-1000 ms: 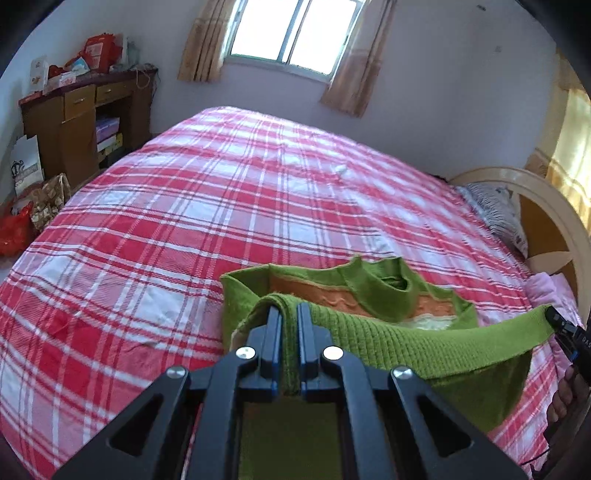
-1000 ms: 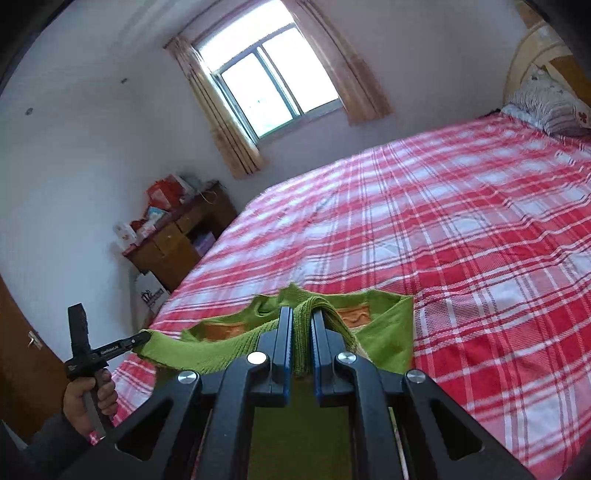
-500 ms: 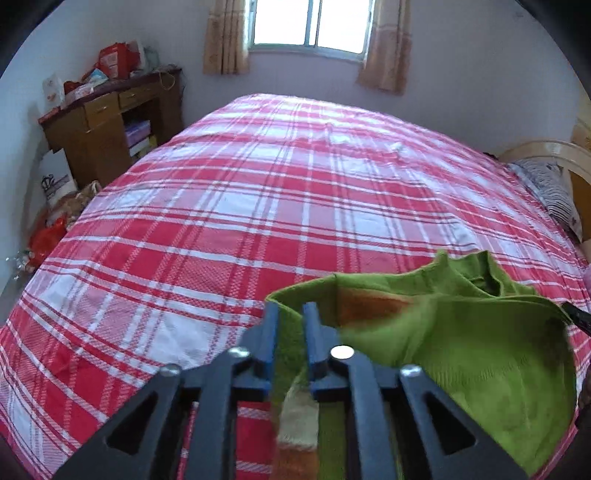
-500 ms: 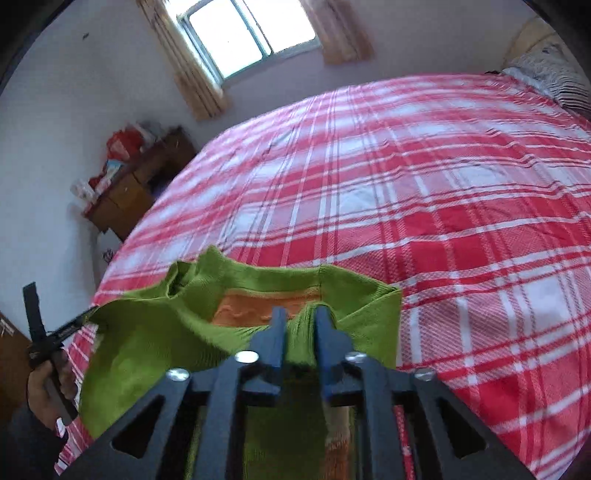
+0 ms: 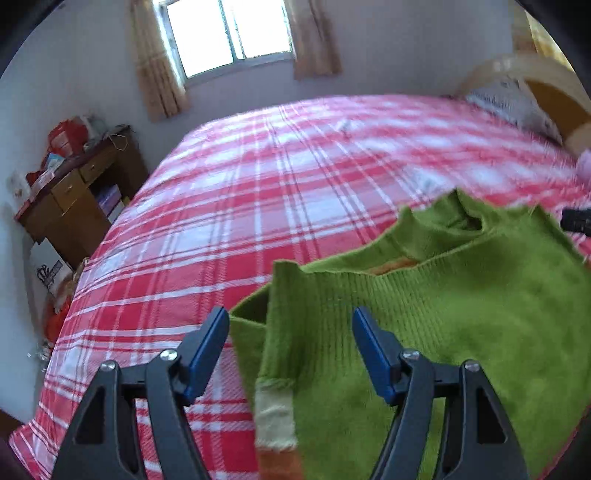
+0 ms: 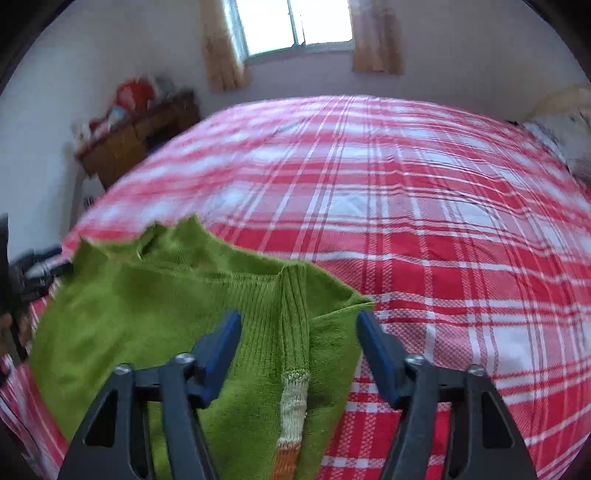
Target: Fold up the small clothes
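Left tongs (image 5: 290, 347) spread wide, right tongs (image 6: 299, 345) spread wide too, gripping nothing! Green sweater (image 5: 461, 314) lies on the plaid bed (image 5: 295, 177), its lower part doubled over the chest. One fold looks done; sleeves and a final tidy-up probably remain.

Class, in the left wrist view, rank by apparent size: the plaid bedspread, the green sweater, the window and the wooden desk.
1. Plaid bedspread
2. Green sweater, enlarged by nearness
3 and 4. Window and wooden desk look alike; unranked.
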The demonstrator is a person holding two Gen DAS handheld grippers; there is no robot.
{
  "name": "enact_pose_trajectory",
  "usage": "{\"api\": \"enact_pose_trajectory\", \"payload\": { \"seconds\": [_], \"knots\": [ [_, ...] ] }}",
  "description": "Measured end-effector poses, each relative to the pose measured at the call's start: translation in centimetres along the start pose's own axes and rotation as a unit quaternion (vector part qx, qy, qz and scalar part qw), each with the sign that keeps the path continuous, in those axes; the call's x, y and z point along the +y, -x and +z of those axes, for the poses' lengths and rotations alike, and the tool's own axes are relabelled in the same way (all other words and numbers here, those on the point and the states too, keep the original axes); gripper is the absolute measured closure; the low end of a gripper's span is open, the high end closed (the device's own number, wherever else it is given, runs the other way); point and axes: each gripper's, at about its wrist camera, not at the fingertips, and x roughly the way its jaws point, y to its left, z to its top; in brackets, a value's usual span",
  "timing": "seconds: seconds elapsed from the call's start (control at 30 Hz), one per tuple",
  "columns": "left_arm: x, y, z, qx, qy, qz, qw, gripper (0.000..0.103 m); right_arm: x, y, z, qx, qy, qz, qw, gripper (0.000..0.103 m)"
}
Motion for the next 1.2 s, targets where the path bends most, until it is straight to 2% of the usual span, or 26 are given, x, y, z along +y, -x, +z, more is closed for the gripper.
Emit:
{"api": "enact_pose_trajectory", "payload": {
  "seconds": [0.07, 0.1, 0.13, 0.2, 0.3, 0.47, 0.53, 0.6, 0.67, 0.7, 0.77, 0.8, 0.83, 0.9, 0.93, 0.97, 1.03, 1.1, 1.13, 1.2],
  "knots": [
    [0.2, -1.8, 0.0, 0.026, 0.006, -0.001, 0.9997, 0.063, 0.5, -1.2, 0.0, 0.020, 0.016, 0.000, 1.000, 0.063],
    [0.4, -2.6, 0.0, 0.041, 0.010, -0.011, 0.9991, 0.088, 0.7, -2.0, -0.1, 0.037, 0.024, -0.002, 0.999, 0.077],
    [0.7, -2.9, -0.2, 0.047, 0.017, -0.018, 0.9986, 0.095, 0.8, -2.5, -0.3, 0.046, 0.030, -0.005, 0.998, 0.092],
    [1.2, -2.1, -0.2, 0.024, 0.032, -0.026, 0.9988, 0.097, 1.2, -2.7, -0.5, 0.044, 0.044, -0.011, 0.998, 0.097],
    [1.7, -0.3, 0.0, -0.014, 0.045, -0.033, 0.9984, 0.097, 1.2, -1.0, -0.1, 0.007, 0.047, -0.018, 0.999, 0.098],
    [2.6, 0.6, 0.7, -0.049, 0.083, -0.031, 0.9949, 0.097, 1.0, 1.4, 1.1, -0.058, 0.037, -0.033, 0.997, 0.098],
    [2.1, -0.6, 1.0, -0.036, 0.068, -0.008, 0.9970, 0.097, 0.8, 0.7, 1.4, -0.054, 0.030, -0.046, 0.997, 0.098],
    [1.6, -2.8, 1.1, -0.008, 0.066, -0.002, 0.9978, 0.097, 0.6, -1.0, 1.5, -0.035, 0.025, -0.058, 0.997, 0.098],
    [1.4, -4.0, 0.8, 0.020, 0.057, 0.004, 0.9981, 0.095, 0.5, -2.7, 1.1, -0.014, 0.026, -0.071, 0.997, 0.098],
    [1.2, -4.2, 0.8, 0.026, 0.052, 0.017, 0.9982, 0.089, 0.2, -3.6, 0.9, 0.003, 0.019, -0.071, 0.997, 0.096],
    [1.3, -3.1, 0.8, 0.012, 0.055, 0.025, 0.9981, 0.083, -0.1, -3.8, 0.6, 0.005, 0.013, -0.085, 0.996, 0.078],
    [1.5, -2.2, 0.7, -0.002, 0.059, 0.022, 0.9980, 0.077, -0.2, -3.3, 0.5, 0.001, 0.010, -0.098, 0.995, 0.059],
    [1.6, -1.4, 0.6, -0.011, 0.061, 0.020, 0.9979, 0.068, -0.3, -2.7, 0.4, -0.004, 0.004, -0.108, 0.994, 0.053],
    [1.8, 0.8, 0.0, -0.029, 0.065, 0.021, 0.9972, 0.052, -0.3, -0.6, 0.4, -0.026, -0.010, -0.116, 0.993, 0.053],
    [1.9, 1.7, -0.4, -0.038, 0.068, 0.018, 0.9968, 0.049, -0.1, 0.8, 0.3, -0.039, -0.017, -0.113, 0.993, 0.053],
    [1.8, 2.5, -0.9, -0.043, 0.068, 0.014, 0.9966, 0.048, 0.2, 2.3, 0.1, -0.052, -0.025, -0.100, 0.993, 0.053],
    [1.4, 4.0, -2.3, -0.047, 0.063, 0.008, 0.9969, 0.040, 1.4, 4.8, -0.6, -0.070, -0.034, -0.034, 0.996, 0.053],
    [0.8, 5.1, -4.3, -0.045, 0.059, 0.000, 0.9972, 0.031, 3.5, 6.2, -2.1, -0.073, -0.013, 0.024, 0.997, 0.053],
    [0.5, 5.4, -4.9, -0.044, 0.055, 0.003, 0.9975, 0.028, 4.6, 6.3, -2.9, -0.066, 0.002, 0.032, 0.997, 0.053],
    [-0.1, 5.5, -6.5, -0.040, 0.042, 0.018, 0.9981, 0.028, 6.0, 6.1, -4.6, -0.048, 0.022, 0.035, 0.998, 0.053]
  ]
}}
